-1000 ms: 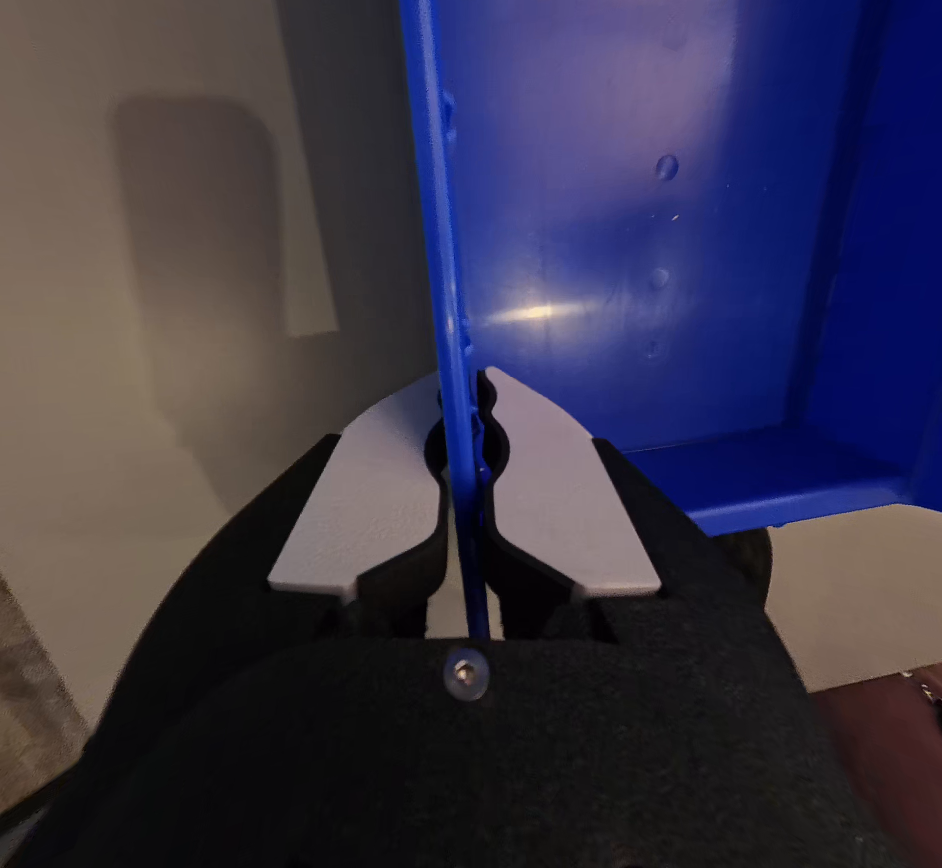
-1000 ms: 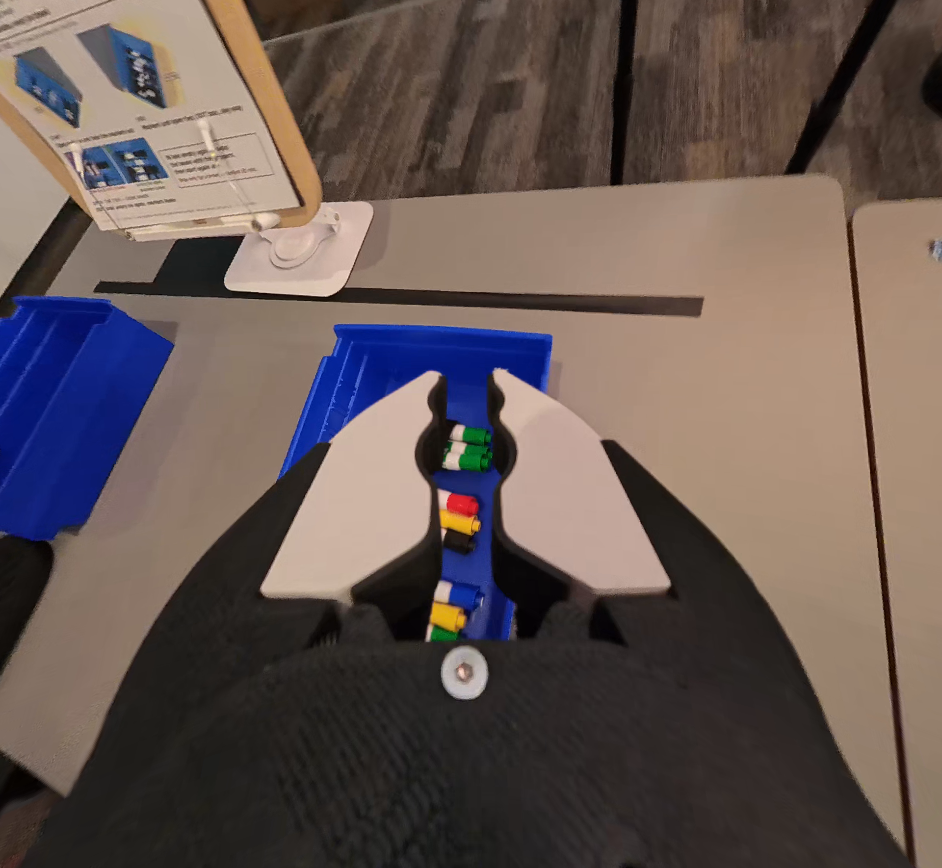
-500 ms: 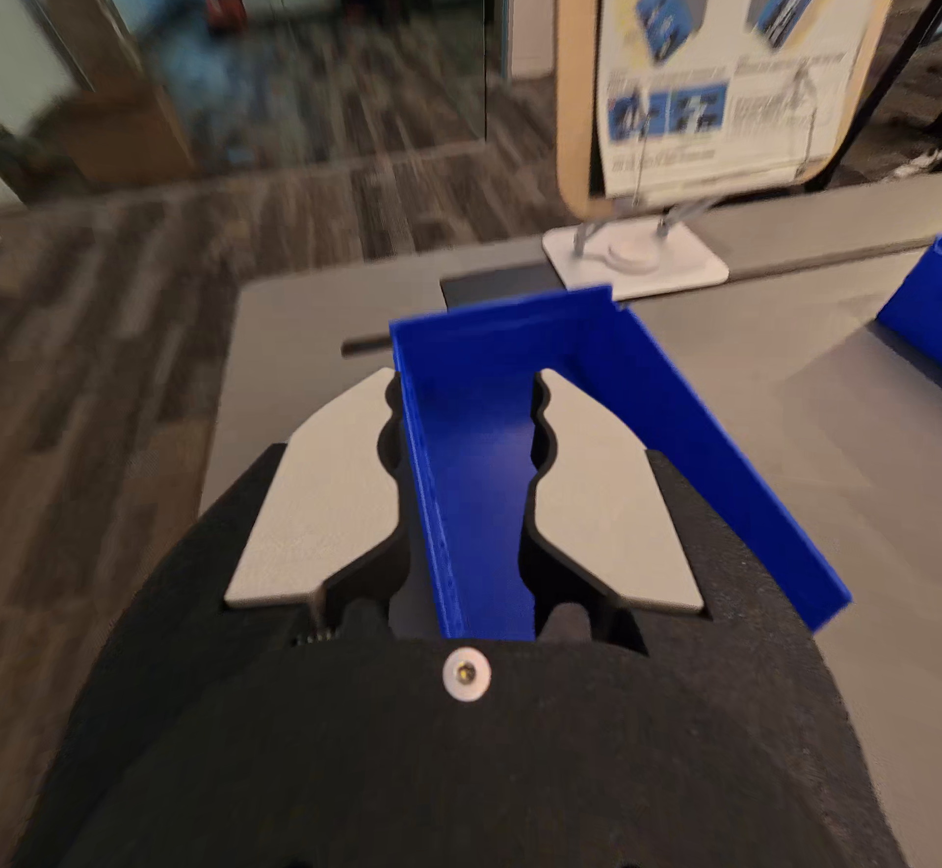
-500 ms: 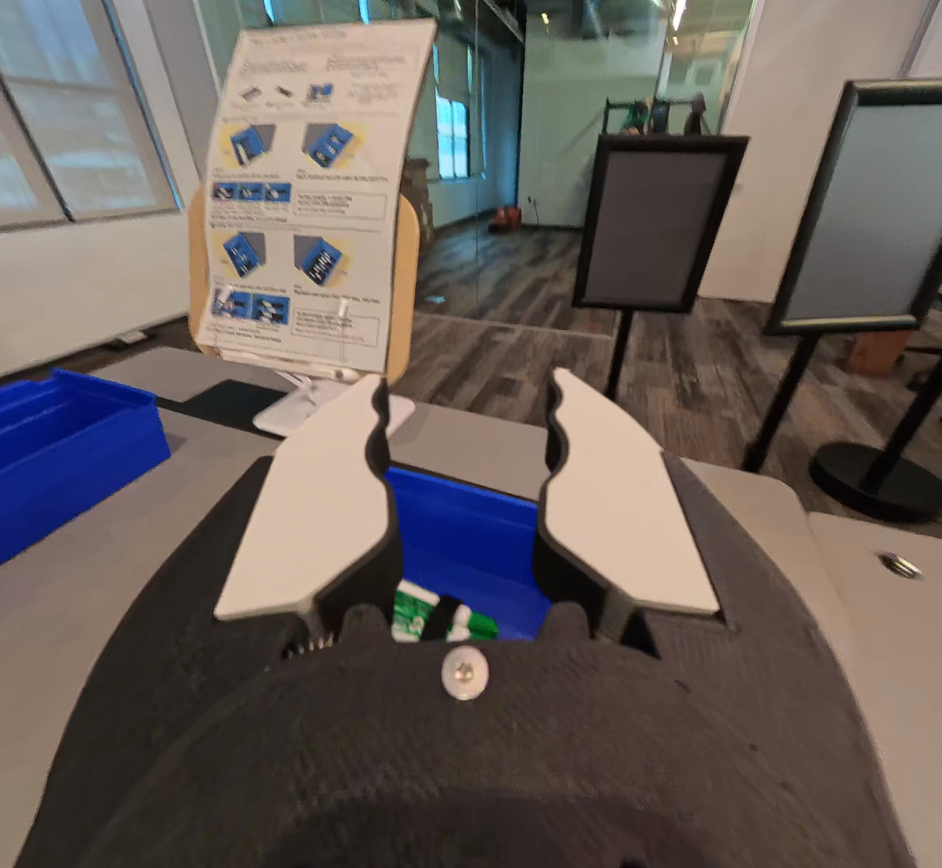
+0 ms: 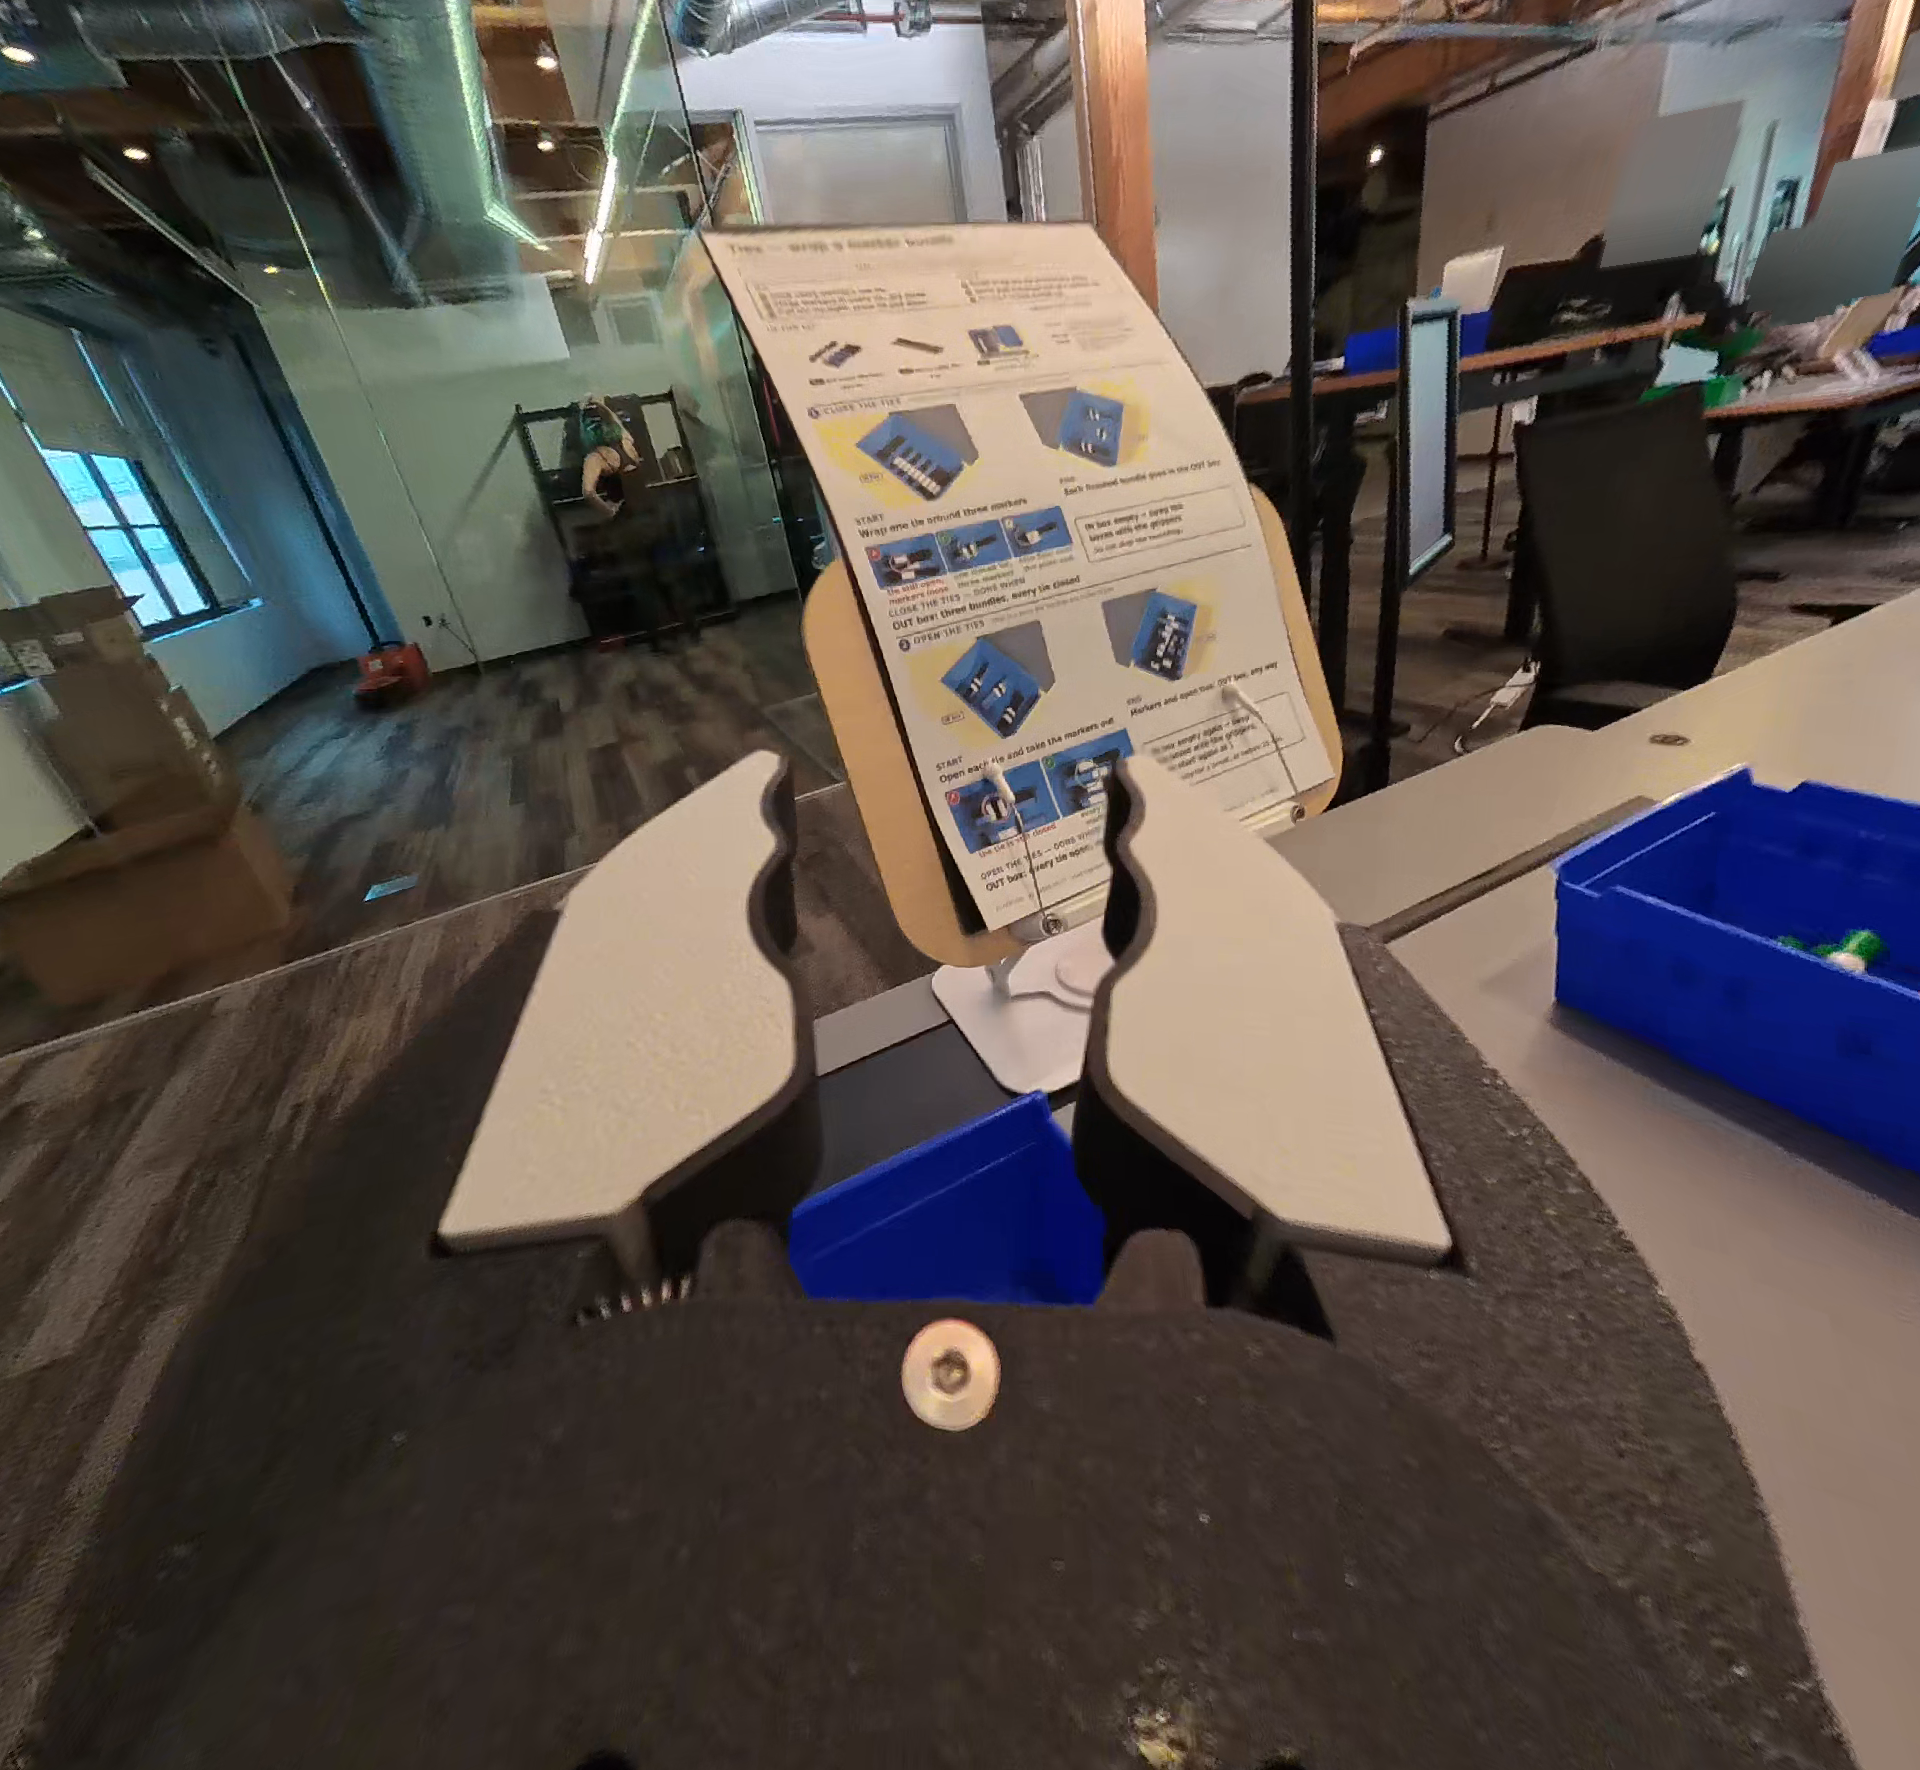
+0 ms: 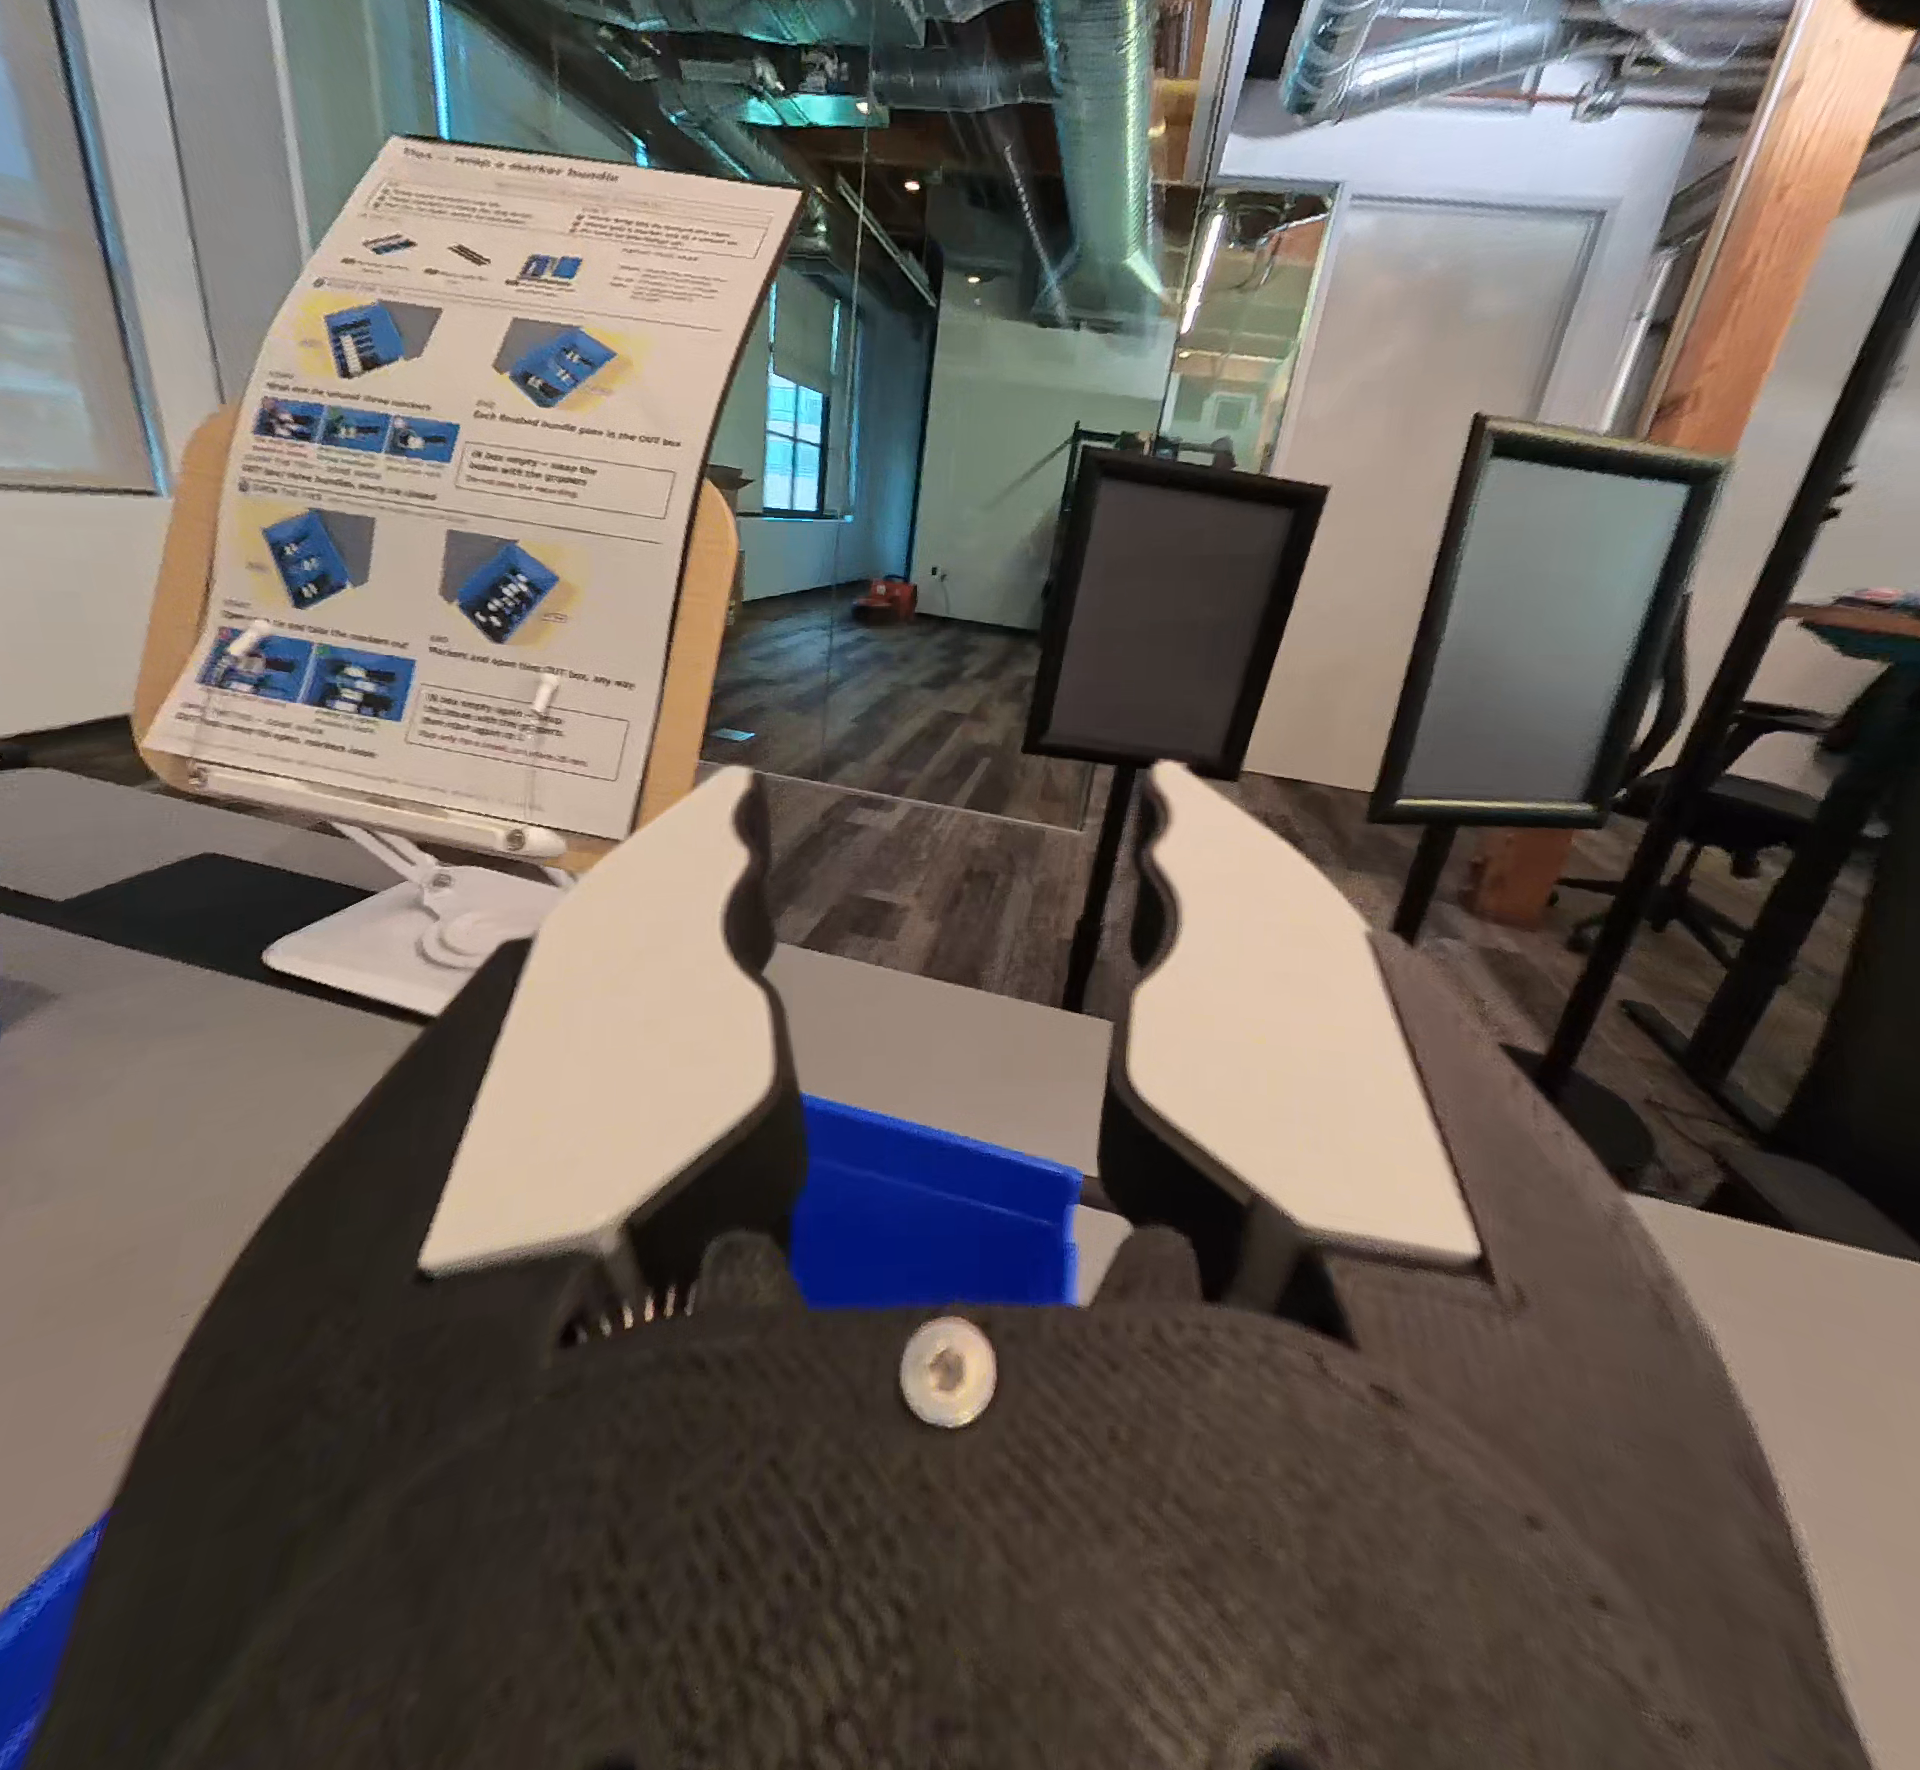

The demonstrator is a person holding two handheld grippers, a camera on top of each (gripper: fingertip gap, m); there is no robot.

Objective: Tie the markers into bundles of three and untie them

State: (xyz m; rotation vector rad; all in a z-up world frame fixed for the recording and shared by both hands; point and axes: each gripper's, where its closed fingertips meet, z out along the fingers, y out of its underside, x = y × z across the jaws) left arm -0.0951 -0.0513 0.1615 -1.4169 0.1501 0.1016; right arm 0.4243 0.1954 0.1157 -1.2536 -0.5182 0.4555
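Note:
My left gripper (image 5: 945, 790) is open and empty, tilted up above the far end of an empty blue bin (image 5: 940, 1211). A second blue bin (image 5: 1704, 982) stands to the right in the left wrist view, with green marker caps (image 5: 1844, 949) showing over its rim. My right gripper (image 6: 951, 806) is open and empty, raised over the far wall of that blue bin (image 6: 925, 1211). The markers inside are hidden in the right wrist view.
A printed instruction sheet on a tan board with a white stand (image 5: 1049, 598) stands at the back of the grey table (image 5: 1621, 1232); it also shows in the right wrist view (image 6: 457, 515). Two framed floor signs (image 6: 1174, 629) stand beyond the table. The tips of one gripper are about 60 centimeters away from the tips of the other.
My left gripper let go of the blue bin's wall and opened. Both grippers opened wider and tilted up from looking down into the bins to looking across the room.

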